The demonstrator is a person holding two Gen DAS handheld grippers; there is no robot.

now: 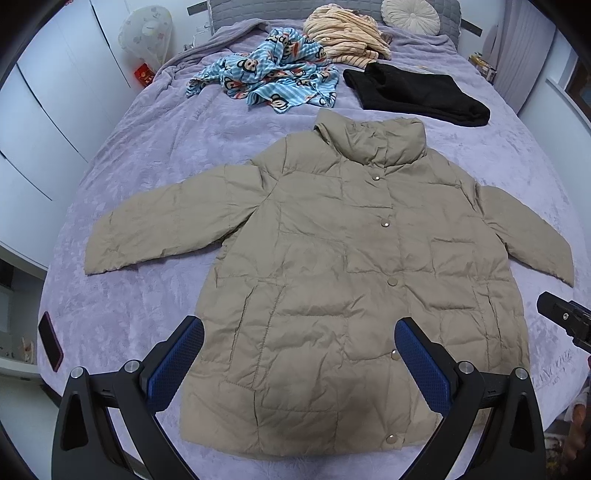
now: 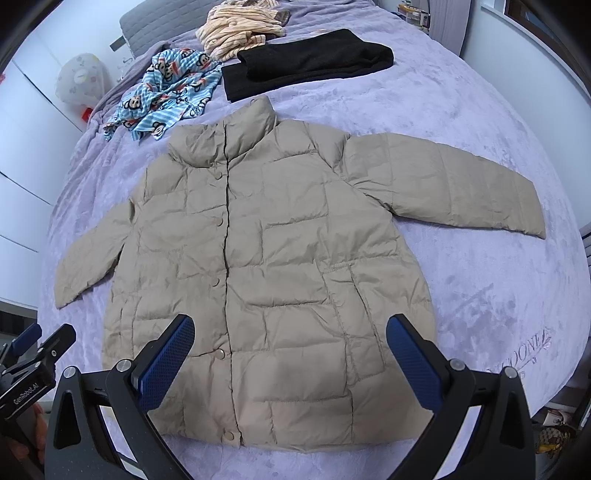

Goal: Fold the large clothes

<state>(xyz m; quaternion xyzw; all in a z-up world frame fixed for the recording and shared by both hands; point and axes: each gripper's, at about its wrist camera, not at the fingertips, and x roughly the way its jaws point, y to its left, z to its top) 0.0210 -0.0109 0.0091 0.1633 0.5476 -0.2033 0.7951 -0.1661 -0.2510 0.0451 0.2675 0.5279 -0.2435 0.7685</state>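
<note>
I held both grippers, left (image 1: pixel 299 343) and right (image 2: pixel 290 339), spread wide and empty above the beige jacket's (image 1: pixel 332 258) hem; whether either touched fabric, I couldn't tell.

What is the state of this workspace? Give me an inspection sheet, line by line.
Surface: bed with lilac plush cover, mildly rumpled.
Job's things: beige puffer jacket spread flat, front up, snapped shut, both sleeves out, unfolded.
Clutter: blue monkey-print garment crumpled; cream striped garment heaped; black garment folded; phone near the bed's edge.
Grippers: left gripper and right gripper open, above the jacket's hem, holding nothing.
Cables: nothing seen.
Surroundings: white cupboard doors, grey headboard, round cushion.
</note>
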